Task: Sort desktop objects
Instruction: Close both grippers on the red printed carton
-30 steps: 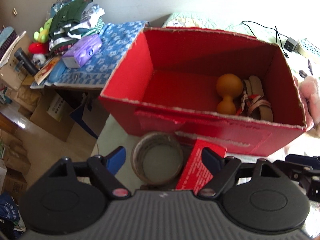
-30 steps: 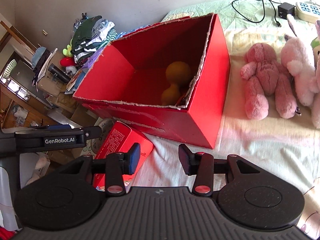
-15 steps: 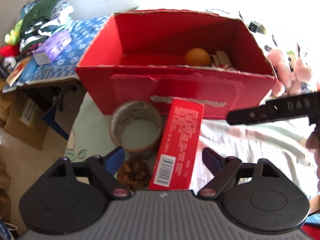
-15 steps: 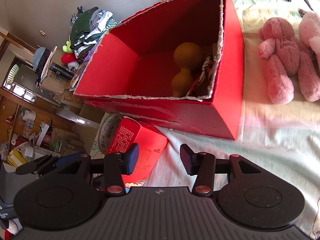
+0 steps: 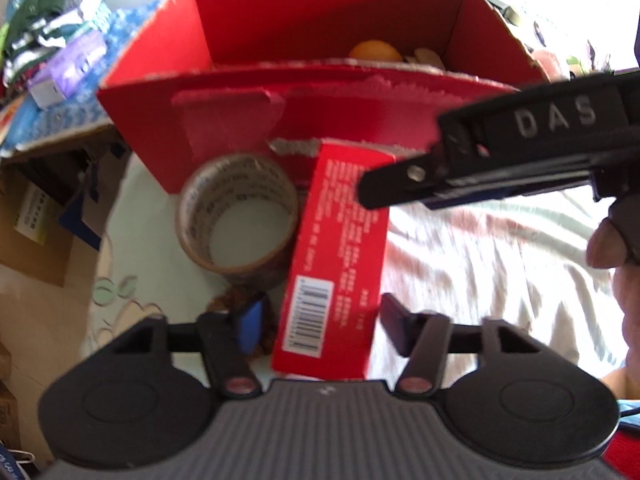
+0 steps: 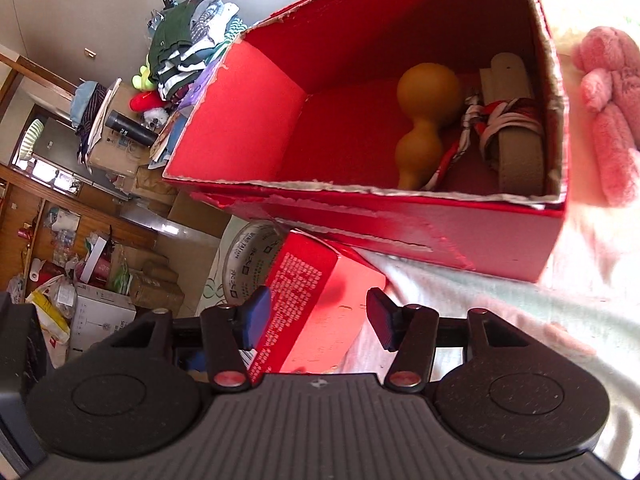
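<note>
On the bed sheet (image 5: 460, 248), in front of the large red carton (image 6: 400, 236), lies the small red packet (image 5: 340, 264), its barcode end toward my left claw (image 5: 320, 320). That claw has just been closing and straddles the packet's near end; a narrow gap shows on each side, so I read its blue pads (image 5: 251, 322) as apart and not pressing. Just left of the packet, touching it, stands the roll of brown tape (image 5: 236, 216) on its flat side. A small brown cluster (image 5: 236, 300) lies near the left pad; I cannot tell what it is.

My right claw (image 6: 318, 316) has just been opening. It hangs over the same packet (image 6: 320, 304) from the other side, fingers apart, the packet's corner between them with no contact visible. In the left wrist view the right claw's arm (image 5: 500, 160) crosses above the packet's far end, with part of a hand (image 5: 612, 248) at the right edge.

Inside the carton lie an orange gourd-shaped object (image 6: 424, 120) and a pale strap bundle (image 6: 516, 136) wound with red and white cord, side by side against the right wall. A pink plush toy (image 6: 612, 120) sits on the bed beyond that wall. Folded clothes (image 6: 188, 44) are piled in the background.
</note>
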### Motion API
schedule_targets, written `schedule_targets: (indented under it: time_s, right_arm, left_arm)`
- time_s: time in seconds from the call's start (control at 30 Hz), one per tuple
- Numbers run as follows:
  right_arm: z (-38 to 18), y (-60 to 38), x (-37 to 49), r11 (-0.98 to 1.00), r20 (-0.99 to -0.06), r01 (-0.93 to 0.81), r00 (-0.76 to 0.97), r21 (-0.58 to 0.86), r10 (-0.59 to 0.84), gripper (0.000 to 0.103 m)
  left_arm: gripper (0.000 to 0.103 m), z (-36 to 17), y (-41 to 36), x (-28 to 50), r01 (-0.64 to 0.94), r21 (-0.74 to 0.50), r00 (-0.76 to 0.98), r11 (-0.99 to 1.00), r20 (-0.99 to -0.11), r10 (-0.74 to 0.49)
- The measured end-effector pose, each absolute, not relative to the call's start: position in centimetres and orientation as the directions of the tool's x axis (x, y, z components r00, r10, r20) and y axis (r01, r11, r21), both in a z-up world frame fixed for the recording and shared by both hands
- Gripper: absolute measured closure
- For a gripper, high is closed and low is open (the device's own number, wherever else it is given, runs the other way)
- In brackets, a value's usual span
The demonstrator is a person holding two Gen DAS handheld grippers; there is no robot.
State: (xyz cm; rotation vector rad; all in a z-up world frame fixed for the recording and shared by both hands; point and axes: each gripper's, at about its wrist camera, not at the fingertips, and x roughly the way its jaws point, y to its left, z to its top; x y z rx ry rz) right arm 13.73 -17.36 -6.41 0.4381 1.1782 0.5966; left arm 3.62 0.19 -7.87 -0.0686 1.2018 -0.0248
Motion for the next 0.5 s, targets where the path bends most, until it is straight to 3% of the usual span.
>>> schedule_targets:
  time_s: [0.3, 0.5]
  right_arm:
    - [-7.4, -15.1, 14.2, 0.79, -0.757, -0.189, 0.226, 0.584, 0.613, 0.041]
    - [-8.0, -16.0, 13.9, 0.77, -0.744, -0.167, 0.201, 0.616, 0.638, 0.045]
  left_arm:
    - [0.057, -8.4, -0.1, 3.6, -0.001, -0.076, 0.364, 0.997, -0.929, -0.071]
    - [0.059, -8.4, -1.2, 3.8, 0.046, -0.082, 0.367, 0.996, -0.926, -0.093]
